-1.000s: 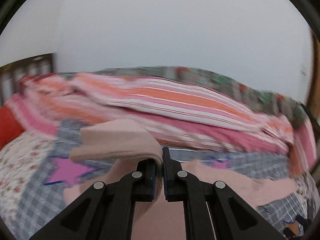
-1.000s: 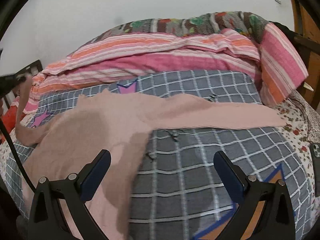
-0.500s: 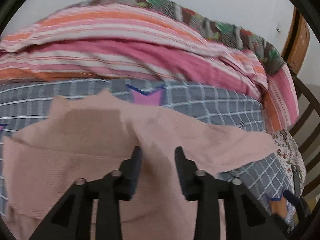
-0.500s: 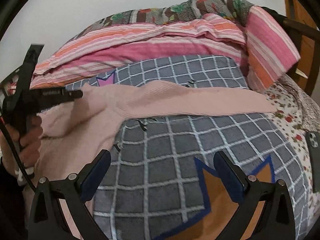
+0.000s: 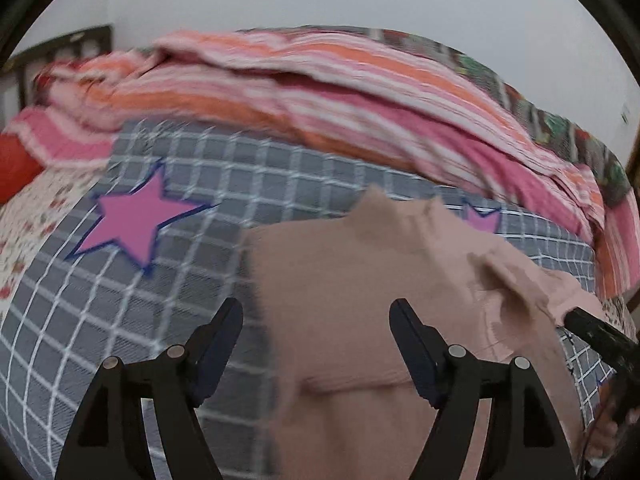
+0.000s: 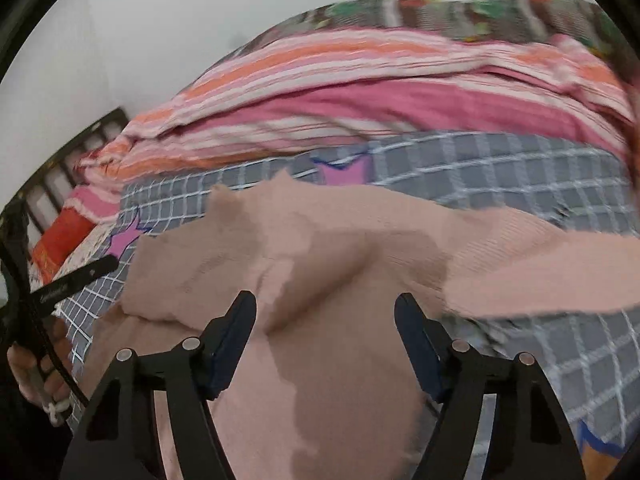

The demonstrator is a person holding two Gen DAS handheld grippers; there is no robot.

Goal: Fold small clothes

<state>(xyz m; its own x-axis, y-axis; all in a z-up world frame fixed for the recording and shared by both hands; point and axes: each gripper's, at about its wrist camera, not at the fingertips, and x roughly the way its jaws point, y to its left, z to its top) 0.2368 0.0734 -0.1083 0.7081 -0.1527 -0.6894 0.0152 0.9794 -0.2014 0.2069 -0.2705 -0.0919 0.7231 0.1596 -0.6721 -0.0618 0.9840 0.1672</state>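
Note:
A small pale pink knit top (image 5: 360,280) lies on a grey checked blanket (image 5: 200,280) on the bed. One sleeve is folded in across its body. The other sleeve (image 6: 560,280) stretches out to the right. My left gripper (image 5: 316,328) is open and empty, low over the top's left edge. My right gripper (image 6: 326,320) is open and empty, just above the middle of the top (image 6: 320,272). The right gripper shows at the right edge of the left wrist view (image 5: 600,340). The left gripper shows at the left edge of the right wrist view (image 6: 72,284).
A pile of pink and orange striped bedding (image 5: 360,92) lies along the back of the bed against a white wall. Pink stars (image 5: 132,220) are printed on the blanket. A floral sheet (image 5: 36,216) and a red pillow (image 5: 16,164) lie at the left. A dark headboard (image 6: 60,152) stands at the far left.
My left gripper let go of the sleeve it held, opened wide and drew back to the left. My right gripper moved left, over the top.

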